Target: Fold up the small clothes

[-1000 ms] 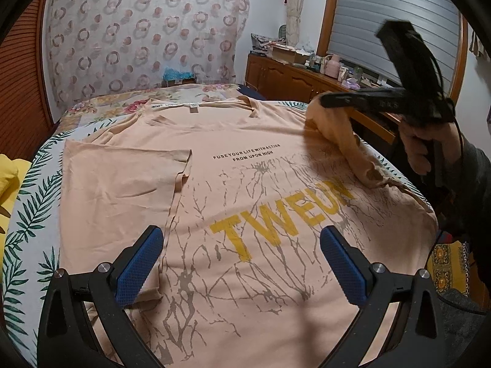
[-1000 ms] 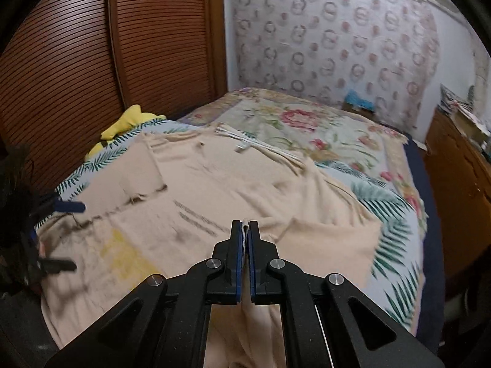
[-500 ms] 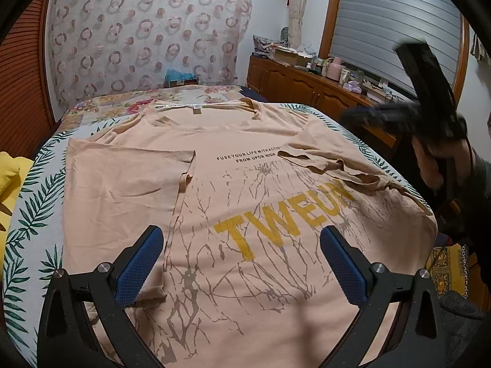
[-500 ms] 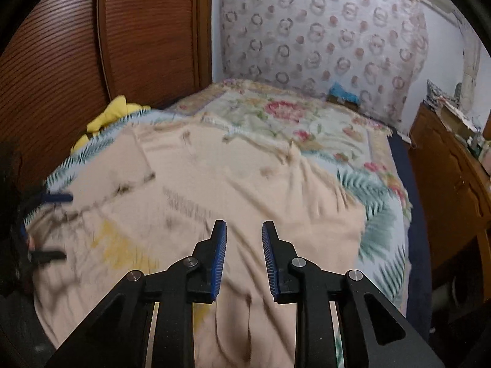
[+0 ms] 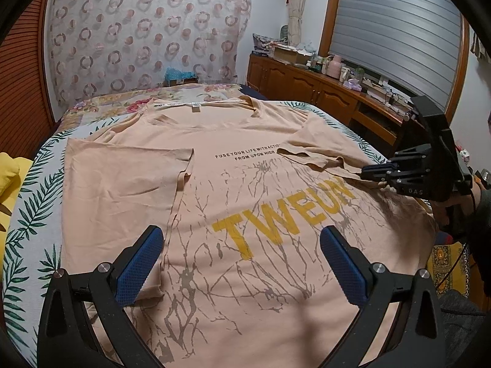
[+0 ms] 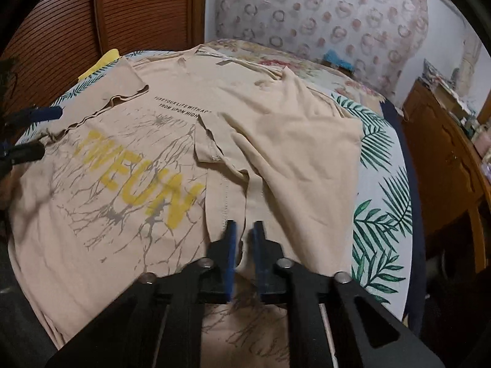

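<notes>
Left wrist view: a peach T-shirt printed "TWEUN" lies flat on the leaf-print bedspread, the left gripper spread wide above its hem; right wrist view: the right gripper, narrowly parted and holding nothing, hovers over the shirt's folded-in sleeve.

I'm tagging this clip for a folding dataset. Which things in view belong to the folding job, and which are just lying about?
Belongs to the job:
- peach T-shirt
- left gripper
- right gripper

Just lying about:
- yellow cloth
- blue box
- dresser clutter
- leaf-print bedspread
</notes>
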A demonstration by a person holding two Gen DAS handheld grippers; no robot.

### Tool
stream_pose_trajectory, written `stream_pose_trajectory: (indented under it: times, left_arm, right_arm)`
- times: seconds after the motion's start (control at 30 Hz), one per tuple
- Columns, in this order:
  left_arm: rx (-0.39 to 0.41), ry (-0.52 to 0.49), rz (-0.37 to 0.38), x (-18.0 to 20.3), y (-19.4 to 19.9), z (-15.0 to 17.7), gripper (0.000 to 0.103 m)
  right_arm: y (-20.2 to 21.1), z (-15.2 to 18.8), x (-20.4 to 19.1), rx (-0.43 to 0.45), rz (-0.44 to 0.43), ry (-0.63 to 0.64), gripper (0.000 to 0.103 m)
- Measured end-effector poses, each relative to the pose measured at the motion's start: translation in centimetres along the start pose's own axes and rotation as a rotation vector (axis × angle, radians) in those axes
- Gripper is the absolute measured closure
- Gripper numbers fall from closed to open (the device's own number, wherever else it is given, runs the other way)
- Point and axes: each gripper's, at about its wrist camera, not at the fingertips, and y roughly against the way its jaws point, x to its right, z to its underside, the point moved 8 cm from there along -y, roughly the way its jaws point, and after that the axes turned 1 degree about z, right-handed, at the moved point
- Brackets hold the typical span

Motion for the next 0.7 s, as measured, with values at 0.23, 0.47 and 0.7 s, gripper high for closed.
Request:
stream_pose_trajectory:
  times: [0.23, 0.47, 0.7]
  left_arm:
    - [0.0, 0.001, -0.004, 0.0, -0.2, -0.1, 0.001]
    - [0.008, 0.011, -0.016, -0.5, -0.2, -0.3, 0.001]
    - [0.038, 0.012, -0.088, -3.0, 0.3, -1.8, 0.001]
  right_arm:
    - [2.6, 1.4, -1.1, 0.047, -0.063, 0.003, 0.101]
    - [3.6, 3.2, -0.9, 0.041, -0.1, -0.011, 0.101]
    - [3.7, 1.5, 1.6, 0.089, -0.071, -0.063, 0.052]
